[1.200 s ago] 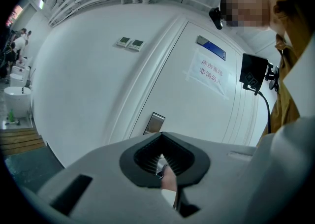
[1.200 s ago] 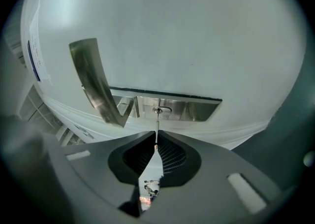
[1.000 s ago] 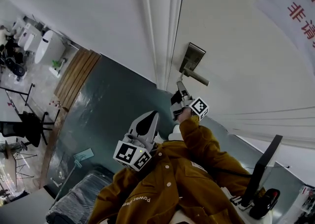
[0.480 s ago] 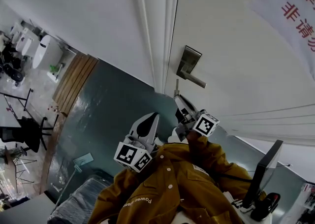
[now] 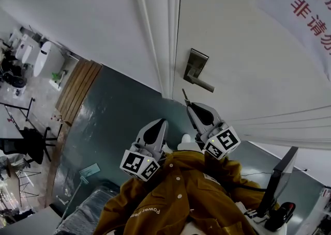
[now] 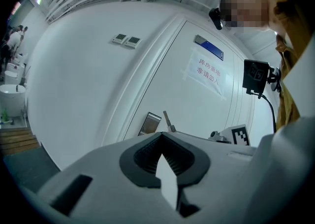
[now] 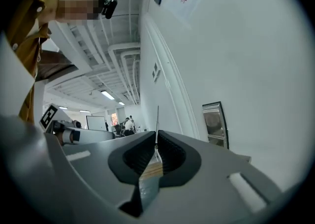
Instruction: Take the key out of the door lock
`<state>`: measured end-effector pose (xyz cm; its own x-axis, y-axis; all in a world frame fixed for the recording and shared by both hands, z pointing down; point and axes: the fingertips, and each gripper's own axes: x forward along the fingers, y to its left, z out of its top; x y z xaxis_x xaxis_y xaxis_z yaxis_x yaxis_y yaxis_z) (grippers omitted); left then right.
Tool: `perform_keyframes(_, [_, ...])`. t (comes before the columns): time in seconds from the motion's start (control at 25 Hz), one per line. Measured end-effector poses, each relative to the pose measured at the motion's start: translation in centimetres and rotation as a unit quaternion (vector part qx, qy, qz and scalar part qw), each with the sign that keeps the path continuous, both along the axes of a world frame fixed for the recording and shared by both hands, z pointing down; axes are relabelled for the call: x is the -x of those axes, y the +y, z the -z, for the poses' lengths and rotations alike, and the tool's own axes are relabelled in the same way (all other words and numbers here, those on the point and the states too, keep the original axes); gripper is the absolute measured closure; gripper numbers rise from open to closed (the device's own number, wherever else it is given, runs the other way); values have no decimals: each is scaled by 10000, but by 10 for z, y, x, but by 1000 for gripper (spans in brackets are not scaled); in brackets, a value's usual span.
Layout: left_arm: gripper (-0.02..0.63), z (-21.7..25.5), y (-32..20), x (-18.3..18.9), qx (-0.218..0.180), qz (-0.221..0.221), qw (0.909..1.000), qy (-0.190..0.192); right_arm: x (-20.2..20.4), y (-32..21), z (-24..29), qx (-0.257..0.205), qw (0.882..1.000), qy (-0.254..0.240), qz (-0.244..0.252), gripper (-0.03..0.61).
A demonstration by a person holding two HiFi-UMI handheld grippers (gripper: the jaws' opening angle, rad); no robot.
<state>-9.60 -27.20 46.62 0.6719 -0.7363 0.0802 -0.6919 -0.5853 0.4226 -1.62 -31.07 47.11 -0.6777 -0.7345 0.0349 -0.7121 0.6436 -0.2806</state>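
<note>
- 2 grippers are up at the door [image 5: 238, 48], and the right gripper [image 5: 189, 107] is pinched almost closed on the 1 key [image 5: 183, 96], blade poking past its tips.
- The key is clear of the 1 lock [image 5: 195, 66], just below its 1 handle [image 5: 202, 84].
- The left gripper [image 5: 164, 122] has its jaws together, gripping nothing.
- 1 sign [image 5: 305, 6] shows red Chinese characters, "非请勿" legible.
- The jacket [image 5: 176, 198] reads "Power".
</note>
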Motion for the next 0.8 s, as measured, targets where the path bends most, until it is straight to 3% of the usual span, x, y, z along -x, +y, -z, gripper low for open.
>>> perform_keyframes(0.28, [615, 0, -3, -1, -16, -10, 10000, 1, 1, 1, -8, -91, 9983, 578, -37, 552])
perform_keyframes(0.8, [615, 4, -6, 0, -36, 31, 10000, 57, -3, -2, -5, -109, 9984, 541, -77, 552])
